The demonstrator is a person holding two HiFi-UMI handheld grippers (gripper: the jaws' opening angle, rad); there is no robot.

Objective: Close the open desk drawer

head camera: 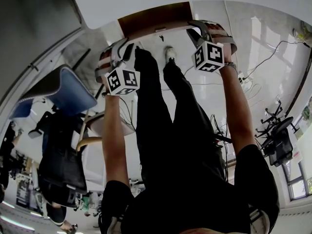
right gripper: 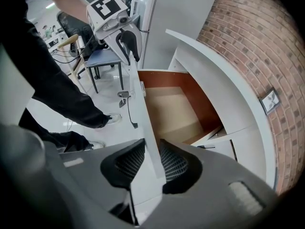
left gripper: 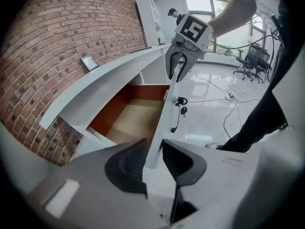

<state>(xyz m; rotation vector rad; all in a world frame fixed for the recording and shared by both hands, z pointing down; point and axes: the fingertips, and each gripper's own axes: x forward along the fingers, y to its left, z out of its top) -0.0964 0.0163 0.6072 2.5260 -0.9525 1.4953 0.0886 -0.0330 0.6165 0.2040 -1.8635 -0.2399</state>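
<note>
The desk drawer (head camera: 155, 19) stands open at twelve o'clock, its white front panel (left gripper: 158, 128) running between the released, parted jaws of the left gripper (left gripper: 153, 151) and right gripper (right gripper: 151, 151), at eleven and one o'clock.

At six o'clock the right gripper (right gripper: 152, 149) has its ribbed jaws apart, astride the top edge of the white drawer front (right gripper: 138, 104), which runs up toward twelve. The open drawer (right gripper: 174, 111), brown inside, lies toward two o'clock under the curved desk top (right gripper: 224, 80). At eleven o'clock the left gripper (right gripper: 131, 56) straddles the same edge. A brick wall (right gripper: 257, 56) fills three o'clock.
</note>
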